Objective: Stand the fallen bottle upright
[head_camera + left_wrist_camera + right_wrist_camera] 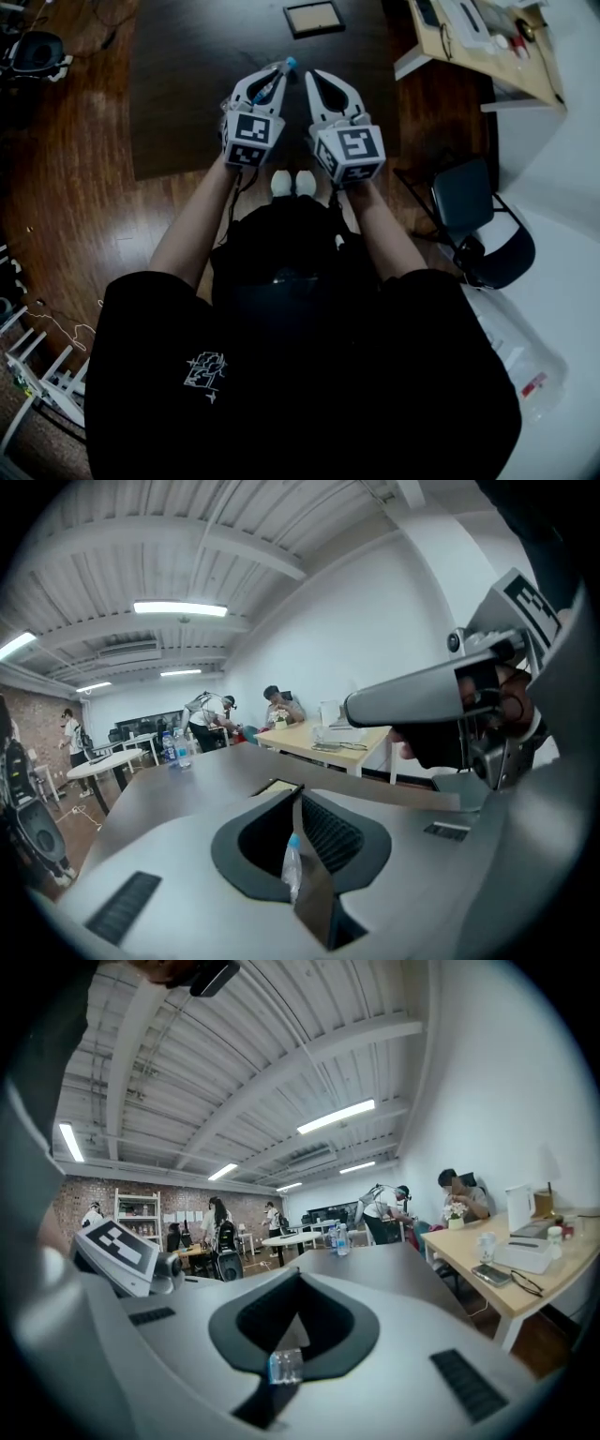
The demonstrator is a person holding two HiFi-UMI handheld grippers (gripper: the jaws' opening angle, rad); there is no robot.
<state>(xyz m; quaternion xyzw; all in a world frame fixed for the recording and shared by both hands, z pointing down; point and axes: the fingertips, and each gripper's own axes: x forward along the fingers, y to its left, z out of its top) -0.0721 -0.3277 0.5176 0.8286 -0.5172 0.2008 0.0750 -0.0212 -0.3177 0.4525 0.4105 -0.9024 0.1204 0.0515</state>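
Observation:
A small clear bottle (287, 66) with a blue cap lies on its side on the dark table (187, 84), cap pointing away from me. My left gripper (277, 71) hovers right above it, jaws almost together with only a thin slit. Through that slit, in the left gripper view, the bottle (292, 862) shows small and below the left gripper (298, 794). My right gripper (314, 75) hangs beside it on the right, jaws together and nothing in them. A clear piece of the bottle (285, 1366) shows low in the gap of the right gripper (298, 1274).
A flat framed panel (314, 17) lies at the table's far end. A wooden desk (478, 37) with clutter stands at upper right, a dark chair (473, 216) beside my right arm. Two water bottles (178, 750) stand far down the table; people sit and stand beyond.

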